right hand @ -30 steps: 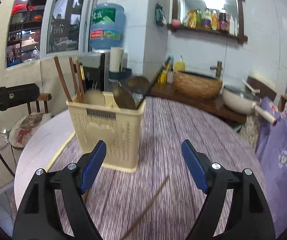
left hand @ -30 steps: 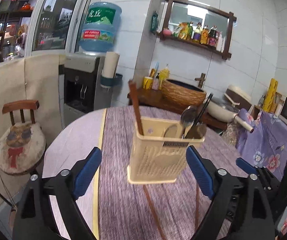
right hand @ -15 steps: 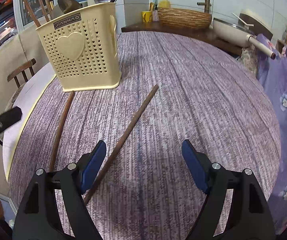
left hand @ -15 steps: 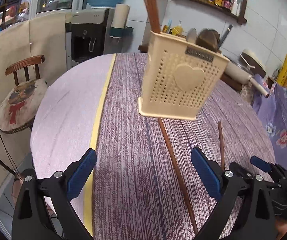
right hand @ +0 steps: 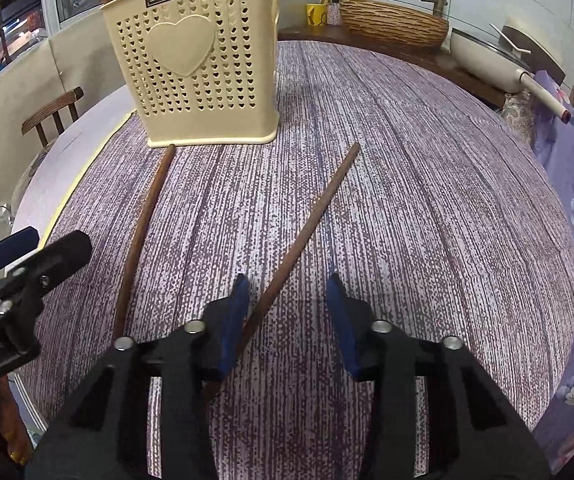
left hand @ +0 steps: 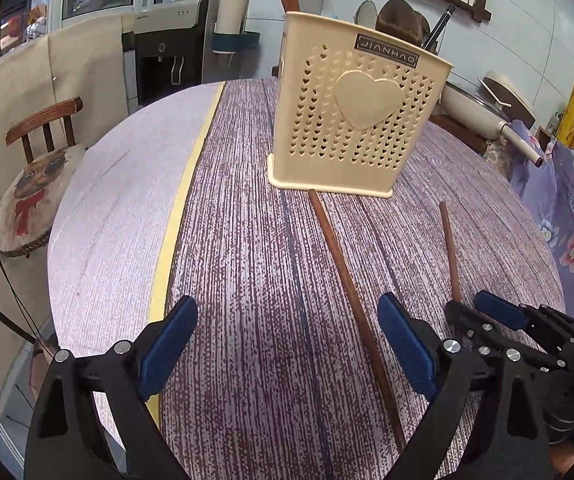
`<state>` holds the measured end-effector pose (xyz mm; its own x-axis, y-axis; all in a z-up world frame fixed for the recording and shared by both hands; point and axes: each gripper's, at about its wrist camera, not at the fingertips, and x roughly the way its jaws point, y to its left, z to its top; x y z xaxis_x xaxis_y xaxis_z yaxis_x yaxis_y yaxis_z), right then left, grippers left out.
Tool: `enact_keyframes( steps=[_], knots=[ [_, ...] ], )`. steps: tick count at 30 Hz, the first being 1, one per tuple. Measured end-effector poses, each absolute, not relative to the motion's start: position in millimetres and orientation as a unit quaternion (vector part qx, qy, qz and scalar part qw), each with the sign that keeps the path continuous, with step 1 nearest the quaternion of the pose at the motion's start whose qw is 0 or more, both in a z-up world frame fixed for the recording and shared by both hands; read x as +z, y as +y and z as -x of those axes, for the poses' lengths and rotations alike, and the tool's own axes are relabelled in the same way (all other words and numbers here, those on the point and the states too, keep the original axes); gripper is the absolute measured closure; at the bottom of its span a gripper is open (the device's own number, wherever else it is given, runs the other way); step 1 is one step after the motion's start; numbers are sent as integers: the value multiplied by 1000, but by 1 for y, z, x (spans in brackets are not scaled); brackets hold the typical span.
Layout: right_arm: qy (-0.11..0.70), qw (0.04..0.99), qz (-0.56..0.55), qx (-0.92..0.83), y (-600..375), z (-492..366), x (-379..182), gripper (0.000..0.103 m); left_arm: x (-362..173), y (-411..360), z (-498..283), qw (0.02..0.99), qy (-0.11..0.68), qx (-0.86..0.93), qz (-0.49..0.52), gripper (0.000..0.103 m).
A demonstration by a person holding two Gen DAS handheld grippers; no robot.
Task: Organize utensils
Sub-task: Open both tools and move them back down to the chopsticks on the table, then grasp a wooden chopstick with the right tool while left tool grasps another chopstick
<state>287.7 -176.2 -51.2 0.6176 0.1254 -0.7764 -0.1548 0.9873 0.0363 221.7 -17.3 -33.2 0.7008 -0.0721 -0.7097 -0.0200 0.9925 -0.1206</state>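
Chopstick point(right hand: 307, 224) at 12 o'clock now lies between your right tool point(right hand: 285, 312), jaws just narrowed, not yet gripping; left tool point(left hand: 287, 344) stays wide, empty.

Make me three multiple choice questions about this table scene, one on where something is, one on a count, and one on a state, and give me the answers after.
1. Where does the far end of the left chopstick lie?
A. at the base of the utensil holder
B. inside the wicker basket
C. off the table edge

2. How many chopsticks lie loose on the tablecloth?
A. one
B. two
C. four

3. How does the right gripper stand to the right chopstick?
A. clamped shut on it
B. nowhere near it
C. fingers apart, the stick between them

Answers: 1 A, its tip meets the holder's foot. 2 B, two brown sticks lie in front of the holder. 3 C, the fingers have just been closing, with a gap still beside the stick.
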Motion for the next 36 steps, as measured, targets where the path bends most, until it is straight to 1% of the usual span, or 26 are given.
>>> enact_keyframes(
  steps=[3, 4, 5, 15, 16, 17, 18, 19, 20, 22, 24, 30, 33, 35, 36],
  knots=[
    [434, 896, 18, 95, -179, -284, -51, 82, -36, -21, -222, 918, 393, -19, 59, 18],
    [435, 895, 18, 100, -180, -283, -50, 87, -37, -22, -222, 916, 395, -21, 60, 19],
    [438, 892, 19, 109, -181, -281, -49, 89, -38, -23, -223, 915, 398, -24, 61, 20],
    [459, 877, 25, 139, -206, -254, -47, 90, -41, -32, -226, 910, 407, -37, 60, 21],
    [460, 876, 21, 141, -208, -254, -47, 88, -41, -33, -226, 910, 409, -38, 59, 21],
    [461, 876, 12, 143, -210, -255, -47, 78, -42, -34, -227, 909, 410, -39, 58, 22],
    [457, 879, 3, 139, -213, -255, -46, 71, -42, -36, -229, 909, 411, -40, 57, 23],
    [451, 883, -6, 133, -215, -256, -44, 55, -42, -37, -230, 908, 412, -41, 57, 24],
    [440, 889, -19, 122, -219, -258, -42, 46, -41, -37, -232, 908, 413, -42, 56, 25],
    [433, 895, -36, 105, -225, -264, -39, 46, -40, -38, -237, 909, 412, -41, 54, 26],
    [430, 897, -52, 89, -229, -273, -39, 47, -39, -39, -243, 908, 414, -36, 48, 30],
    [432, 898, -62, 60, -227, -304, -42, 52, -39, -39, -266, 902, 427, -30, 50, 41],
    [438, 896, -54, 48, -221, -316, -46, 58, -41, -42, -278, 900, 433, -26, 47, 46],
    [441, 895, -51, 40, -218, -322, -49, 66, -42, -45, -284, 898, 437, -26, 50, 49],
    [442, 895, -51, 38, -217, -324, -50, 67, -42, -46, -286, 898, 436, -22, 47, 51]
  ],
)
